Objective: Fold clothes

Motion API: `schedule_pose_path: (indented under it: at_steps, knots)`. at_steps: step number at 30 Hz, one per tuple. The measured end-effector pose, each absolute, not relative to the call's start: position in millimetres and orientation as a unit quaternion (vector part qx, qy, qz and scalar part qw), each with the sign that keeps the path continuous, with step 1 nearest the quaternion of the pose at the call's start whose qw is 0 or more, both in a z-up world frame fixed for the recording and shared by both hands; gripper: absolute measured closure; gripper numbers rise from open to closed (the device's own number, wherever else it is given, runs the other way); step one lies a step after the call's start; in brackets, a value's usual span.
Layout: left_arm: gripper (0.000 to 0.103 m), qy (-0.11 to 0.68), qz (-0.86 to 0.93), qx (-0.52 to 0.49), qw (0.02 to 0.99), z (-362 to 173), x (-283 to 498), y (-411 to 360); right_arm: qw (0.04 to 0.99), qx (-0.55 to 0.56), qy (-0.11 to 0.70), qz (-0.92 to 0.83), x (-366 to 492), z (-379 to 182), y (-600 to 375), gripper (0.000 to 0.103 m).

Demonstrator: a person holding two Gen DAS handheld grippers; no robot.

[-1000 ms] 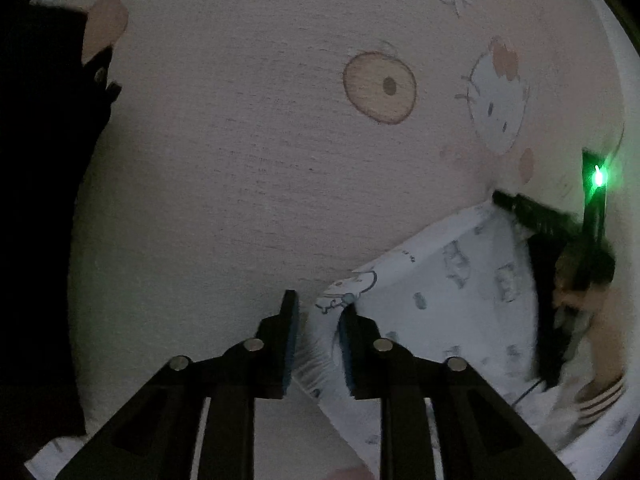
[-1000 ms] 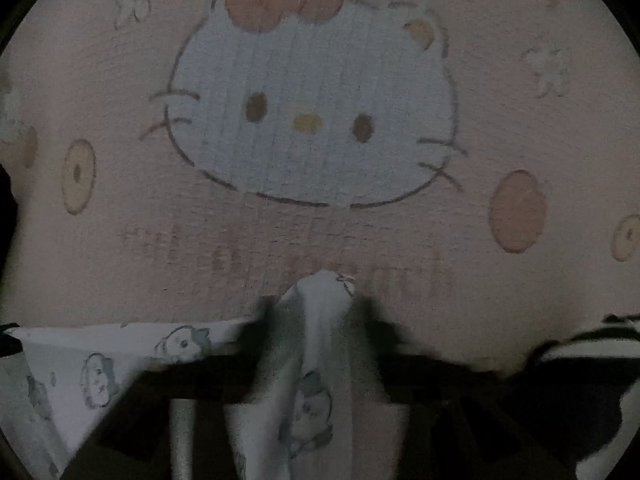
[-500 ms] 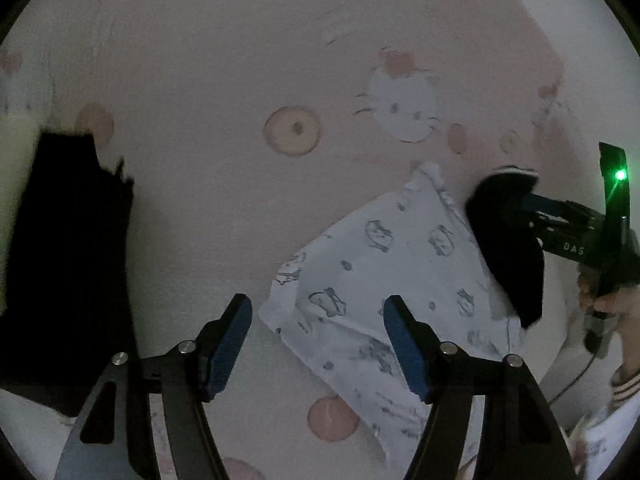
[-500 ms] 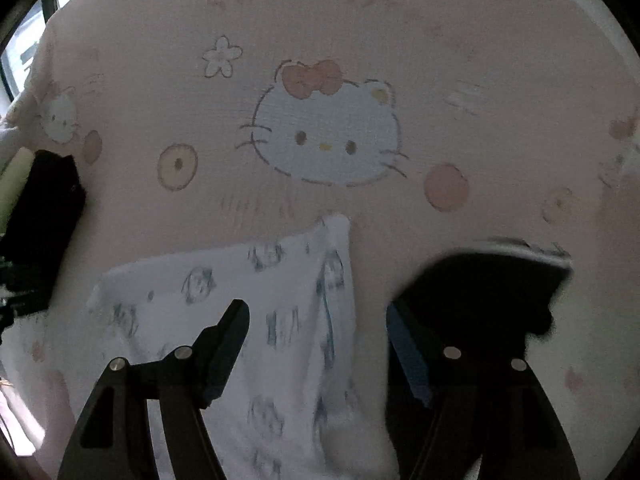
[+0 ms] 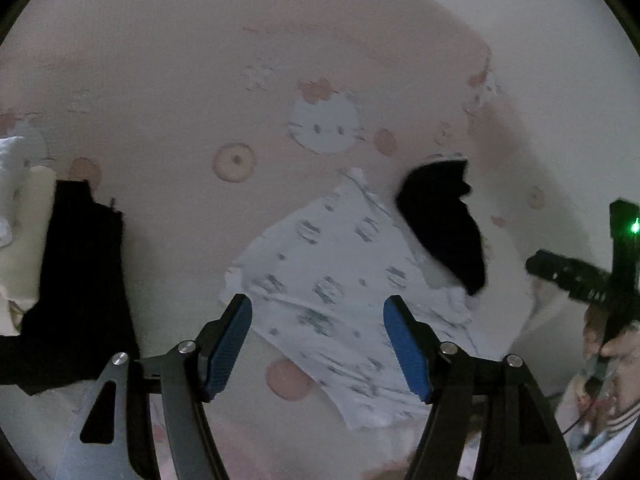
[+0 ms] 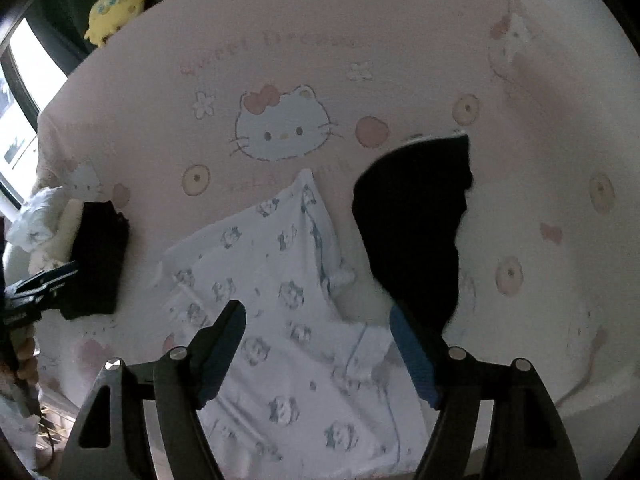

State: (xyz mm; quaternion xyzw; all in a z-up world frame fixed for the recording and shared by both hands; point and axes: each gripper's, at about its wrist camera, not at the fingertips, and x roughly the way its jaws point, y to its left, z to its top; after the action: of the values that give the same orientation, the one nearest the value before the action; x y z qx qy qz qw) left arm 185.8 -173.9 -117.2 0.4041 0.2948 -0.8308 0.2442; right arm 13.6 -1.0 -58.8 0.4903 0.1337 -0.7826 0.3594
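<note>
Nearest you, your left gripper (image 5: 318, 344) hangs above the bed with its blue pads (image 5: 230, 344) spread wide and nothing between them. Below and beyond the gap lies the white printed garment (image 5: 340, 292), flat on the pink sheet (image 5: 160, 80), clear of both pads. You are holding nothing in this hand.

Your right gripper (image 6: 316, 354) is likewise empty: its jaws are easing further apart, and the same white printed garment (image 6: 288, 300) lies spread on the sheet beneath them, not touched by either finger. In the right wrist view the cloth runs from under the fingers up to a pointed corner near the cat-face print (image 6: 284, 126) on the pink sheet (image 6: 400, 20).

Just beyond the white garment on its right side sits a dark garment (image 6: 416, 228), crumpled, its lower edge overlapping the white cloth; your right-hand pad (image 6: 412, 356) stands in front of its bottom end, though contact cannot be made out. The left wrist view shows that same dark garment (image 5: 444, 232) against the upper right edge of the white one.

Off to the left lies a folded black stack (image 5: 80, 280), well apart from the white garment, with pale cloth (image 5: 20, 240) heaped beside it. At the right edge of the left wrist view you can see your other hand (image 5: 600, 340) on its gripper's body, a green light (image 5: 635, 226) glowing on it.

Farthest back, past the head of the bed, a yellow plush toy (image 6: 114, 6) rests in the dark.
</note>
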Motion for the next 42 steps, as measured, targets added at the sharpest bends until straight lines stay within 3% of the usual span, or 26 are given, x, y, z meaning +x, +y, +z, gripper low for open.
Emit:
schedule_pose_path:
  at_steps: [6, 15, 26, 32, 42]
  knots:
    - [0.037, 0.288, -0.847, 0.391, 0.218, -88, 182, -150, 0.346, 0.492, 0.163, -0.782, 46, -60, 19, 0.029]
    - [0.037, 0.204, -0.866, 0.405, 0.211, -53, 173, -129, 0.363, 0.486, 0.176, -0.775, 64, -62, 25, 0.029]
    - [0.037, 0.155, -0.872, 0.420, 0.199, -100, 174, -101, 0.348, 0.526, 0.125, -0.766, 32, -98, 36, 0.029]
    - [0.037, 0.220, -0.863, 0.407, 0.204, -150, 178, -96, 0.321, 0.569, 0.061, -0.755, 9, -129, 55, 0.029]
    - [0.037, 0.320, -0.825, 0.409, 0.224, -221, 183, -107, 0.338, 0.571, 0.084, -0.743, 2, -160, 51, 0.029]
